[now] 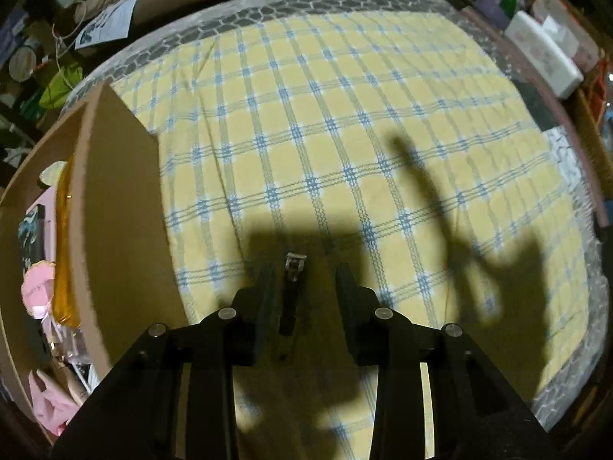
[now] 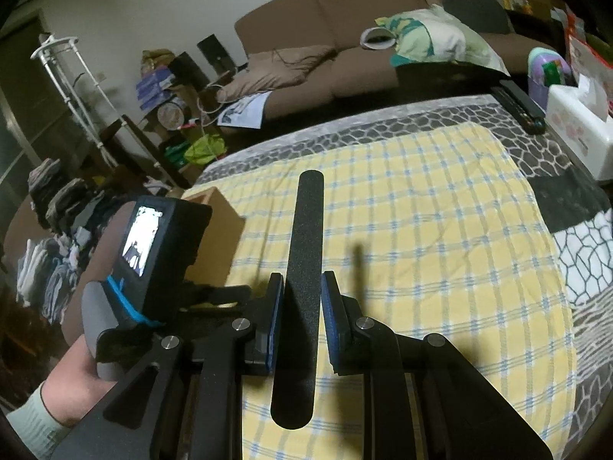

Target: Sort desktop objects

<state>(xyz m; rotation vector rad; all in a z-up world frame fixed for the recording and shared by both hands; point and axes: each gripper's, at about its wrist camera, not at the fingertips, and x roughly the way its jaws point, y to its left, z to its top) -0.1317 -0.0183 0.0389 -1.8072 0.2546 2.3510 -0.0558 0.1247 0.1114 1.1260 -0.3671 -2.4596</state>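
Black nail file (image 2: 302, 295) between right gripper (image 2: 302, 287) jaws, protruding forward.

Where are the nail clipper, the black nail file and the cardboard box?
nail clipper (image 1: 293, 268): left wrist view, on its metal lever end.
black nail file (image 2: 304, 268): right wrist view, mid-length between the fingers.
cardboard box (image 1: 118, 207): left wrist view, on its outer side wall.
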